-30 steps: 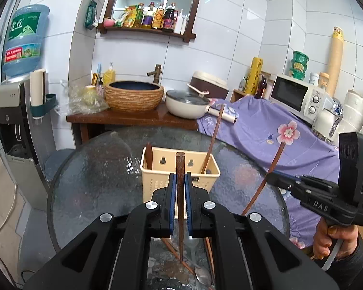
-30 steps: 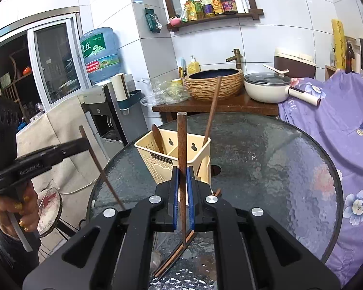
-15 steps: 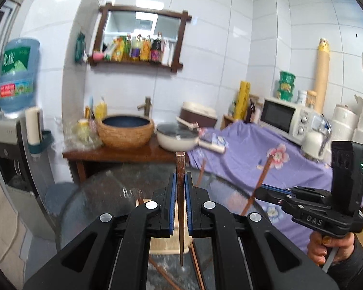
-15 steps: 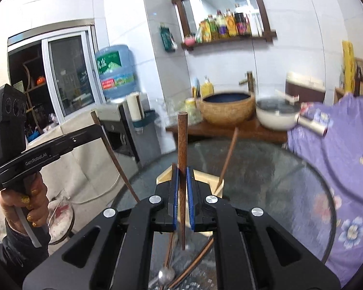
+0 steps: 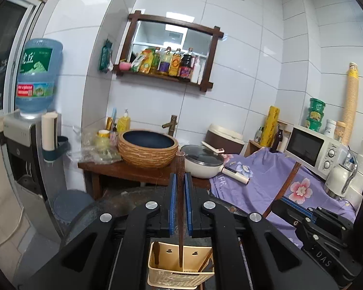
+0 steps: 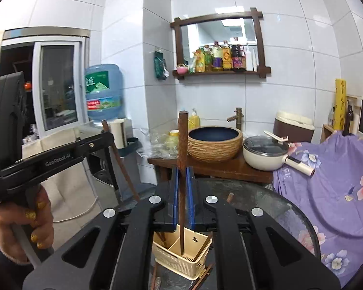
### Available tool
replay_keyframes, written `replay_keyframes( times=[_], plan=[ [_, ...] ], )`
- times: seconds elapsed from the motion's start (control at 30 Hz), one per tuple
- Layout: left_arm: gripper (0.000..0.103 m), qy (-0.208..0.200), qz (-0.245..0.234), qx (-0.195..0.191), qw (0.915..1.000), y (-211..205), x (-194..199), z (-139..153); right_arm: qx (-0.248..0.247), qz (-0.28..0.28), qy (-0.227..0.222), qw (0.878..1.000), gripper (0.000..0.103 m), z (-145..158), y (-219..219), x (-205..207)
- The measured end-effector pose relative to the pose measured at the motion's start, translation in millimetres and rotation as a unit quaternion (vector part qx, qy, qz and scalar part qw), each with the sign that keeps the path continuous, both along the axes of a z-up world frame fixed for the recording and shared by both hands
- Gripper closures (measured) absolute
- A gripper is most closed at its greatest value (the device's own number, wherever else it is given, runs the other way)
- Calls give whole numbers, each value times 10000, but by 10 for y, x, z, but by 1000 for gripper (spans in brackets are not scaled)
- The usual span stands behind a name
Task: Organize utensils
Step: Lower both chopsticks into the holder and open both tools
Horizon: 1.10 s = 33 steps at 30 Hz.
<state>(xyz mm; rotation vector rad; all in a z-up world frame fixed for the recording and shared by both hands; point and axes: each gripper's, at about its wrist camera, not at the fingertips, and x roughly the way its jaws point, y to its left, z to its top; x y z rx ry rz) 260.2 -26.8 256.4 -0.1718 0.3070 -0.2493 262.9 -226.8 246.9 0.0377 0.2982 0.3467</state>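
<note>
Above the cream slotted plastic utensil basket (image 6: 181, 253), already holding a few sticks, left gripper (image 5: 180, 203) and right gripper (image 6: 182, 193) each clamp one dark wooden chopstick (image 6: 182, 149) upright, neither yet dropped in.

Both fisheye views are bright and evenly lit by cool overhead light. A ceiling panel shows as a white reflection in the wall mirror (image 5: 172, 39), and soft sheen lies on the glossy white wall tiles (image 6: 290, 55). Shadows are faint. Straight tile lines bow strongly toward the edges, and the corners fall into black vignette. The picture is sharp at the centre; the water bottle (image 5: 37, 72) near the left edge is slightly soft. The round glass surface (image 6: 273, 200) looks dark, with dull, speckled highlights. The black gripper bodies in the foreground show little detail.
</note>
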Motion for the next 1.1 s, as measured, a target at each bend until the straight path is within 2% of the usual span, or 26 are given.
replay_keyframes(
  times=[0.27, 0.5, 0.83, 1.03, 1.07, 1.1],
  plan=[
    [96, 326, 113, 150, 9993, -67, 204, -482, 23, -243, 493, 9985, 96, -638, 29, 359],
    [96, 720, 136, 123, 9972, -42, 353, -870, 200, -291, 812, 9961, 96, -992, -1, 465],
    [96, 1078, 153, 115, 9940, -35, 470, -1224, 273, -430, 921, 9944, 96, -1218, -19, 513],
    [96, 1027, 125, 107, 9946, -38, 472, -1243, 303, -487, 940, 9939, 95, -1238, -65, 544],
    [94, 1029, 112, 117, 9946, -44, 470, -1242, 293, -498, 987, 9934, 91, -1253, -71, 559],
    [84, 1029, 92, 133, 9946, -52, 462, -1244, 304, -506, 1017, 9931, 78, -1262, -80, 564]
  ],
)
